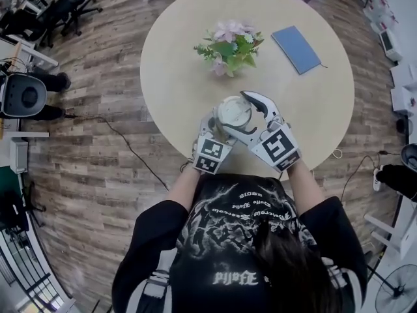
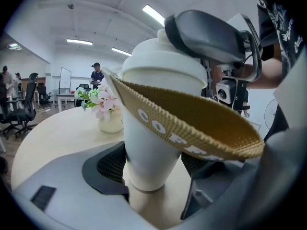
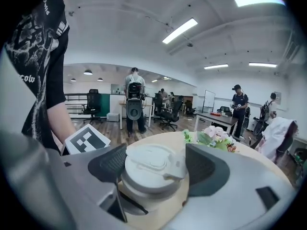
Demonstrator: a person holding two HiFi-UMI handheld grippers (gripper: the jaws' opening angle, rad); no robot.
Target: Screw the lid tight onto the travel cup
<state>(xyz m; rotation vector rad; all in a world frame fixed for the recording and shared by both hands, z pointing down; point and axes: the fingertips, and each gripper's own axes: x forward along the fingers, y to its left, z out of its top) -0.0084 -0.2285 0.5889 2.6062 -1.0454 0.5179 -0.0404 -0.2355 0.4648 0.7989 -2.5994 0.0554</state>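
A white travel cup [image 2: 152, 145] stands near the front edge of the round table [image 1: 179, 90]. A brown corrugated sleeve [image 2: 192, 116] hangs askew around it. My left gripper [image 2: 151, 169] is shut on the cup's lower body, with a pad pressed on each side. On top sits the white lid [image 3: 152, 166], which is also the pale disc of the lid [image 1: 232, 111] in the head view. My right gripper [image 3: 156, 166] comes in from the right and is shut on the lid, both pads against its rim. One of its dark fingers [image 2: 206, 35] shows above the cup.
A small vase of pink flowers [image 1: 228, 47] stands mid-table behind the cup, and a blue notebook [image 1: 296, 49] lies at the far right. Office chairs, desks and several people are in the background. A cable runs over the wood floor on the left.
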